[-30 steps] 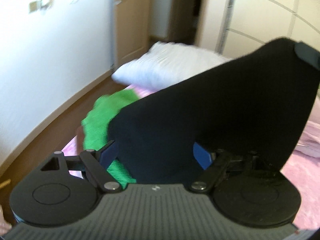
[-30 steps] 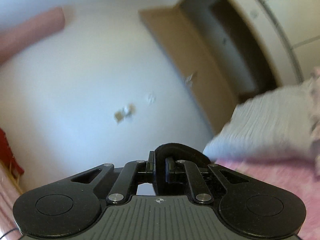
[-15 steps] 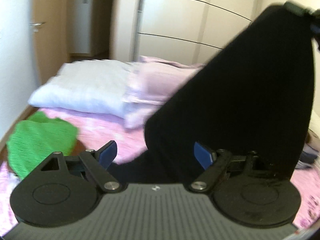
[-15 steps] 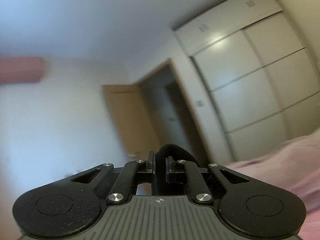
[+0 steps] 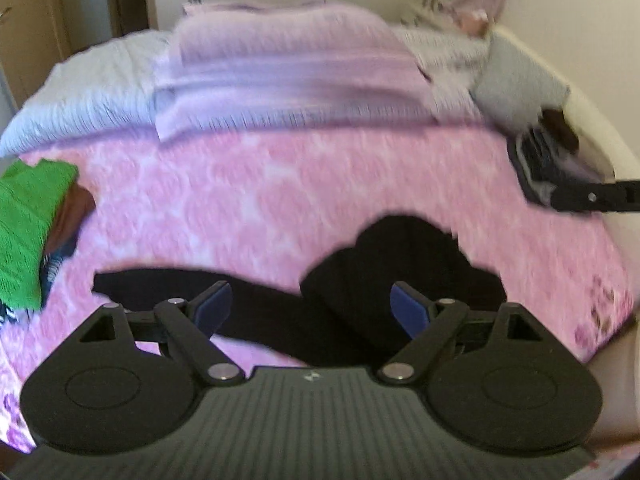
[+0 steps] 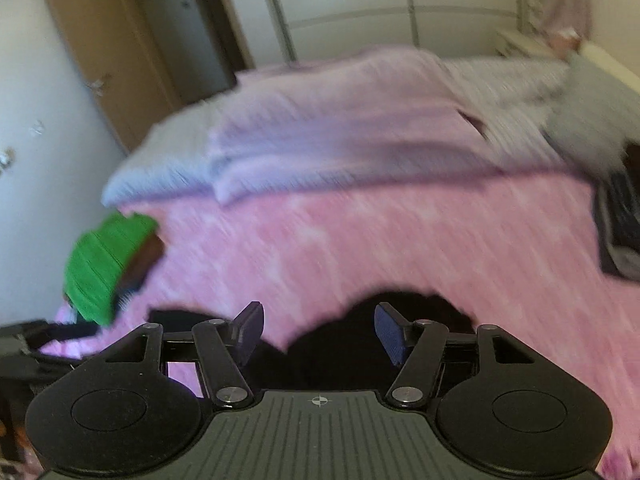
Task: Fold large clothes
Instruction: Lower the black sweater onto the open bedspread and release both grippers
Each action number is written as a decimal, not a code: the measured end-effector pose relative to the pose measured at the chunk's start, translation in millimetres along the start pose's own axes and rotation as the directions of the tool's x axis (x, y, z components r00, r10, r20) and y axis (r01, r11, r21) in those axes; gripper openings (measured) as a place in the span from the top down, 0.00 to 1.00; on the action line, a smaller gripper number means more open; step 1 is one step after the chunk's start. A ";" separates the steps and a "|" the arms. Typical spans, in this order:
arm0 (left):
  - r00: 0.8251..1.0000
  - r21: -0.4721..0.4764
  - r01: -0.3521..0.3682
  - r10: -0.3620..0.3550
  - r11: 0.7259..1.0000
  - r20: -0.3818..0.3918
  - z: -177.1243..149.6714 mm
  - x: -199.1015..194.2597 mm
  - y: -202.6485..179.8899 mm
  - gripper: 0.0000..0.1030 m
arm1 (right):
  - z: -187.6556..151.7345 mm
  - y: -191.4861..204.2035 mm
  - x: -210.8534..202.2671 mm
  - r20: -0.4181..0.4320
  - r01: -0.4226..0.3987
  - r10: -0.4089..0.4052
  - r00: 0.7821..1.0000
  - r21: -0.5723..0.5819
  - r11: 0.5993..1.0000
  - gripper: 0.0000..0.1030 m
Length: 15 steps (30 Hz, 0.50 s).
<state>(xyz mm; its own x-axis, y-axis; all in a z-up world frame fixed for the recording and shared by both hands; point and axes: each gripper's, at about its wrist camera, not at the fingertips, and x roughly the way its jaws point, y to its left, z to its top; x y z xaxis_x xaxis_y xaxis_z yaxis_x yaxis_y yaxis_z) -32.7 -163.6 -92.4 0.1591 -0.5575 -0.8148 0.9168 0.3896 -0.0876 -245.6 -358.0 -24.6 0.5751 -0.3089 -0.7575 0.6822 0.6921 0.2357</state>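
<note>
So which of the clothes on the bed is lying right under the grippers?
The black garment, crumpled on the pink cover; the green one sits on a pile at the bed's edge.

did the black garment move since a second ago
Yes. The black garment hung high, covering the pillows; it now lies crumpled low on the pink bedspread, below them.

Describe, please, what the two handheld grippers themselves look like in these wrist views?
Both match. The left gripper and right gripper each have a dark grey ribbed body with a small crosshair mark, two round black discs at the sides, black linkage arms with silver pivot pins, and black fingers faced with dark blue pads. No cables, hands or sleeves are visible.
</note>
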 end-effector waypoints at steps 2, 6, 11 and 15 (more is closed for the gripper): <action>0.999 0.035 0.011 -0.009 0.999 -0.043 -12.7 3.4 -9.2 0.18 | -26.9 -20.3 -17.7 -0.035 0.023 -0.022 0.999 0.021 1.000 0.43; 0.993 0.103 0.046 -0.034 0.994 -0.110 -35.2 9.0 -23.8 0.18 | -67.5 -55.9 -12.5 -0.120 0.072 -0.062 0.991 0.084 0.994 0.43; 0.981 0.206 0.112 -0.075 0.972 -0.179 -53.9 21.0 -33.5 0.18 | -116.1 -60.2 -13.3 -0.210 0.159 -0.121 0.970 0.175 0.972 0.43; 0.970 0.284 0.175 -0.115 0.943 -0.216 -64.9 21.1 -34.1 0.18 | -141.3 -48.8 -15.9 -0.239 0.215 -0.158 0.958 0.237 0.947 0.43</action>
<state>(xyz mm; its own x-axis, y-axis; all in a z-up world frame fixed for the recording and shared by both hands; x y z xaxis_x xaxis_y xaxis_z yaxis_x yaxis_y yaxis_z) -84.3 -141.0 -143.8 -0.0305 -0.4272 -0.9036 0.9962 0.0609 -0.0624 -351.8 -294.7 -110.1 0.3354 -0.2490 -0.9086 0.8770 0.4347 0.2047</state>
